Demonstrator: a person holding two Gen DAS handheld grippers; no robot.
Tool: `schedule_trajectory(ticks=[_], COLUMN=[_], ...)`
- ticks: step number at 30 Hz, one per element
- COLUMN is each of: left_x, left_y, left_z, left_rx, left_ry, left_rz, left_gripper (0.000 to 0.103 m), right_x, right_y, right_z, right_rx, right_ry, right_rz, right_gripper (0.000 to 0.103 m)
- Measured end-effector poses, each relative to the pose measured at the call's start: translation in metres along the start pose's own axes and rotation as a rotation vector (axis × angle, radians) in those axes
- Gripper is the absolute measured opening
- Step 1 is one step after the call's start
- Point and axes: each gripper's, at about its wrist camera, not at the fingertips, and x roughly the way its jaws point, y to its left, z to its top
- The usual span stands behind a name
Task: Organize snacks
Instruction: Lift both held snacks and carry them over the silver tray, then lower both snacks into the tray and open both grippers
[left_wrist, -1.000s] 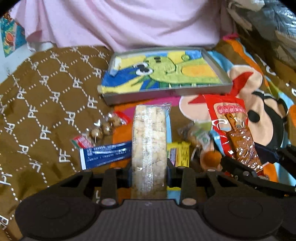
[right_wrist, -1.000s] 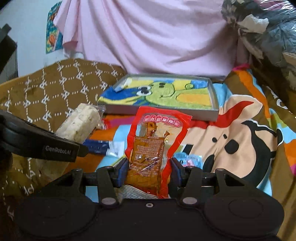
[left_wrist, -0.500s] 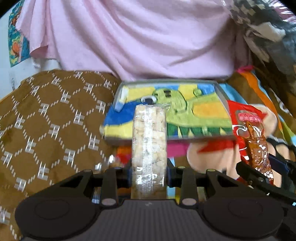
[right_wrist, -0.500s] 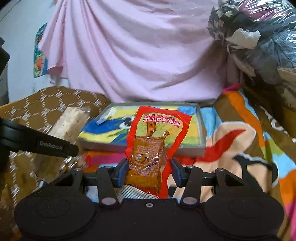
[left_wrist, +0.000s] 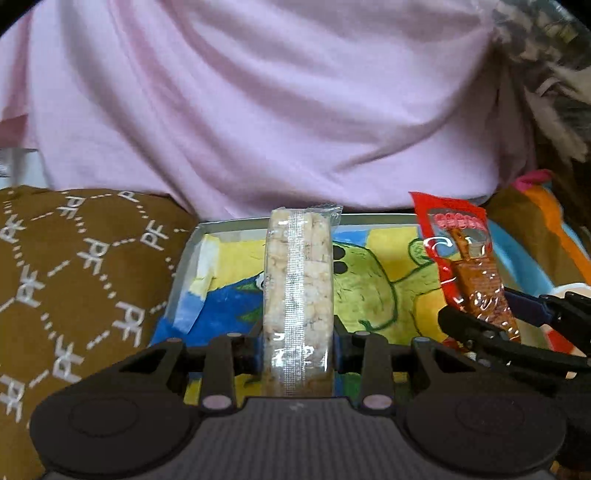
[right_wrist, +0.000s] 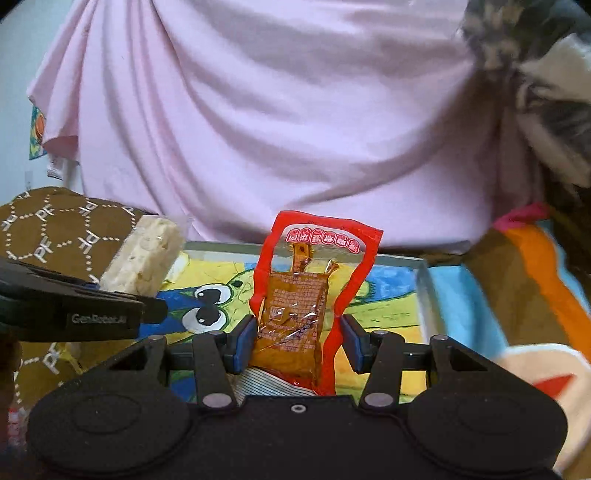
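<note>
- left wrist view: my left gripper (left_wrist: 297, 339) is clamped about as tight as it goes on the rice cracker pack (left_wrist: 297, 291), which stands upright between the pads over the tray (left_wrist: 184, 266).
- my right gripper (right_wrist: 295, 347) is partly closed on the red snack pouch (right_wrist: 295, 310), pinching its lower end; the top flops free above the jaws.
- both snacks hang over the tray with the cartoon print, neither one resting on it yet.
- the cracker pack looks light and stiff but brittle, and its clear wrap is slick; i judge a hold low on its flat sides is safest, with no more squeeze.
- the pouch is soft, crinkly and light; gripping the thicker brown middle should stop it sliding or folding.
- i'd set each down flat, well apart, before letting go.
</note>
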Motion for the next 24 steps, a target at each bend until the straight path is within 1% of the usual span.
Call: schedule_trajectory(ticks=[3, 5, 12, 15, 20, 23, 24], left_x=[0.024, 0.038, 0.067, 0.063, 0.063, 0.060, 0.059], left_y=[0.003, 0.005, 0.002, -0.002, -0.005, -0.006, -0.005], left_z=[0.000, -0.001, -0.013, -0.015, -0.015, -0.017, -0.017], left_rx=[0.000, -0.006, 0.006, 0.020, 0.024, 0.024, 0.021], left_ry=[0.022, 0.045, 0.109, 0.094, 0.094, 0.098, 0.097], left_rz=[-0.010, -0.024, -0.063, -0.062, -0.063, -0.052, -0.046], left_gripper=[0.036, 0.036, 0.036, 0.036, 0.036, 0.040, 0.043], right_x=[0.026, 0.036, 0.050, 0.052, 0.053, 0.051, 0.050], right_y=[-0.002, -0.002, -0.007, -0.011, -0.011, -0.011, -0.010], right_z=[-0.005, -0.010, -0.024, -0.029, -0.032, -0.034, -0.034], right_rx=[0.002, 0.000, 0.008, 0.010, 0.019, 0.023, 0.022], right_ry=[0.031, 0.053, 0.134, 0.154, 0.146, 0.138, 0.137], right_rz=[-0.005, -0.019, -0.053, -0.061, -0.066, -0.064, -0.064], right_gripper=[0.051, 0.051, 0.051, 0.051, 0.053, 0.058, 0.061])
